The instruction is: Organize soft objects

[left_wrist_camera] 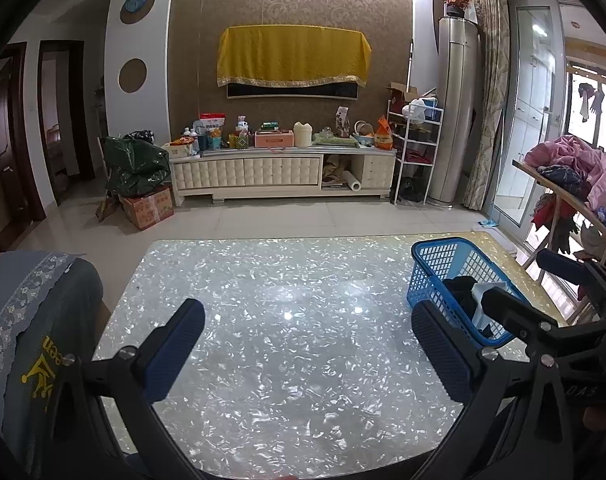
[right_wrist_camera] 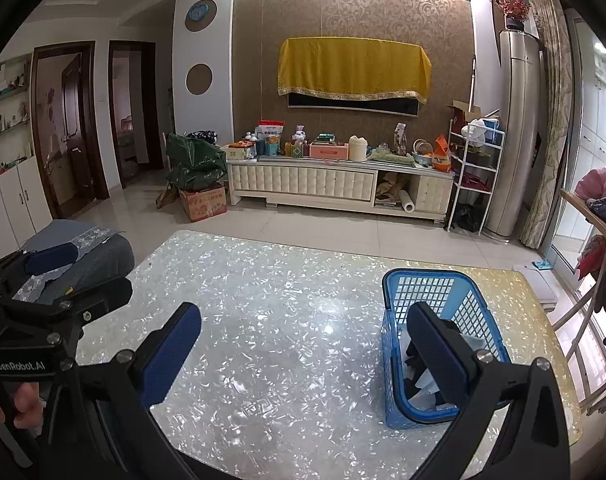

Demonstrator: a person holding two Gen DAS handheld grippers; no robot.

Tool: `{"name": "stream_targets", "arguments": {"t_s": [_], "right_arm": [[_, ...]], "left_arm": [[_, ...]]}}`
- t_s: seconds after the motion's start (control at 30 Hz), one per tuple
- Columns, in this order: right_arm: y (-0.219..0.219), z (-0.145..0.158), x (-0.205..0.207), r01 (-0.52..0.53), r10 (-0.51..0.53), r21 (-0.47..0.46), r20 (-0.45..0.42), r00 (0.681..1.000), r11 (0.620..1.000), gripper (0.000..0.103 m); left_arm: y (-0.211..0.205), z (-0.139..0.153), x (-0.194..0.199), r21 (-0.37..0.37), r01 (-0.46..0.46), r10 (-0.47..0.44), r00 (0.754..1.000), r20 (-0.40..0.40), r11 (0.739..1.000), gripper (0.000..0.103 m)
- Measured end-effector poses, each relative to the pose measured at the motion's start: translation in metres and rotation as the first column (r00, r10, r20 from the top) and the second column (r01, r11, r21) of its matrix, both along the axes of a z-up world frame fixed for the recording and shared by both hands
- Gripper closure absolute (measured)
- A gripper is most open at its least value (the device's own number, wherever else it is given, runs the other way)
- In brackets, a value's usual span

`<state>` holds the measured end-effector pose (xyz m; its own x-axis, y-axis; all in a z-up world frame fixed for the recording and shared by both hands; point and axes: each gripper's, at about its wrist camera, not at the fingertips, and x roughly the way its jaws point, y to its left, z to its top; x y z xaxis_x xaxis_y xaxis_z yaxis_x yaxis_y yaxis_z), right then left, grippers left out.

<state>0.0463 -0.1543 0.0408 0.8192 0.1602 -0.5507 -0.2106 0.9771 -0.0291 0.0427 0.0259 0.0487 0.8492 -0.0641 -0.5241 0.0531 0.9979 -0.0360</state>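
A blue plastic basket (left_wrist_camera: 435,258) (right_wrist_camera: 423,280) stands on the right side of the shiny pearl-patterned table (left_wrist_camera: 283,280) (right_wrist_camera: 283,300). Dark and white soft cloths (left_wrist_camera: 465,294) (right_wrist_camera: 419,380) lie inside it. My left gripper (left_wrist_camera: 309,350) hovers open over the table's middle with nothing between its fingers; in the right wrist view the left gripper (right_wrist_camera: 79,276) sits at the left edge, held by a hand. My right gripper (right_wrist_camera: 305,354) is open and empty too, its right finger over the basket. Seen from the left wrist, the right gripper (left_wrist_camera: 535,284) is beside the basket.
A chair with a blue-grey lace-trimmed cover (left_wrist_camera: 43,320) (right_wrist_camera: 95,256) stands at the table's left edge. A wooden rack piled with clothes (left_wrist_camera: 575,168) (right_wrist_camera: 599,200) is on the right. Beyond the tiled floor is a cluttered TV cabinet (left_wrist_camera: 283,172).
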Motion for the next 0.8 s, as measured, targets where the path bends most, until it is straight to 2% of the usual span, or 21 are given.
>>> {"name": "stream_targets", "arguments": {"t_s": [0.8], "right_arm": [[0.0046, 0.0009, -0.0006, 0.01, -0.01, 0.003, 0.0, 1.0, 1.0, 0.0]], "left_arm": [[-0.0036, 0.0011, 0.0011, 0.002, 0.003, -0.003, 1.0, -0.003, 1.0, 0.0]]}}
